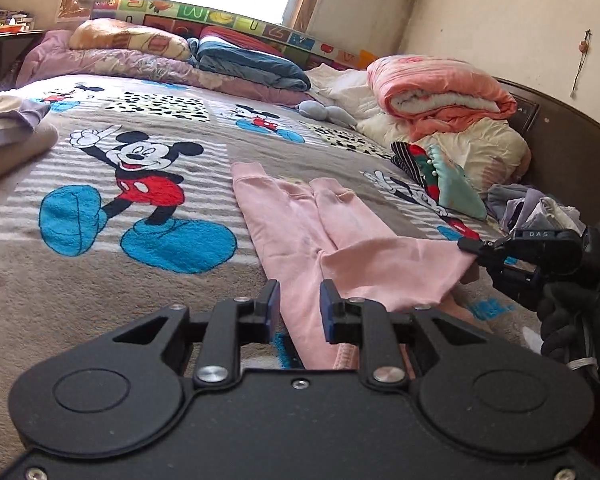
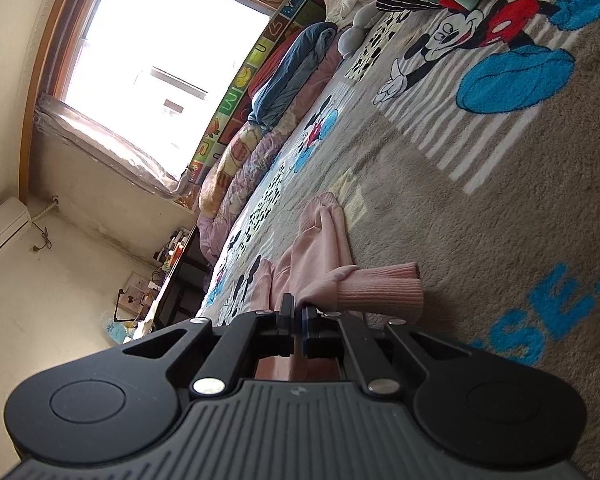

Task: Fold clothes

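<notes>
A pink garment (image 1: 288, 216) lies lengthwise on the Mickey Mouse blanket (image 1: 140, 168), its two long parts side by side. My left gripper (image 1: 300, 300) hovers over its near end with the jaws a little apart; nothing is pinched between the blue pads. To the right, my right gripper (image 1: 470, 246), held by a dark gloved hand (image 1: 572, 320), is shut on a corner of the pink cloth and holds that flap off the bed. In the right wrist view the right gripper (image 2: 298, 312) clamps the pink garment (image 2: 320, 248), with a ribbed cuff (image 2: 380, 284) lying just right of the jaws.
A heap of loose clothes (image 1: 536, 208) and a striped and teal garment (image 1: 440, 168) lie at the right by the dark headboard (image 1: 572, 152). A rolled orange quilt (image 1: 440, 88) and a blue blanket (image 1: 252, 60) line the far side. Folded garments (image 1: 12, 128) sit at the left.
</notes>
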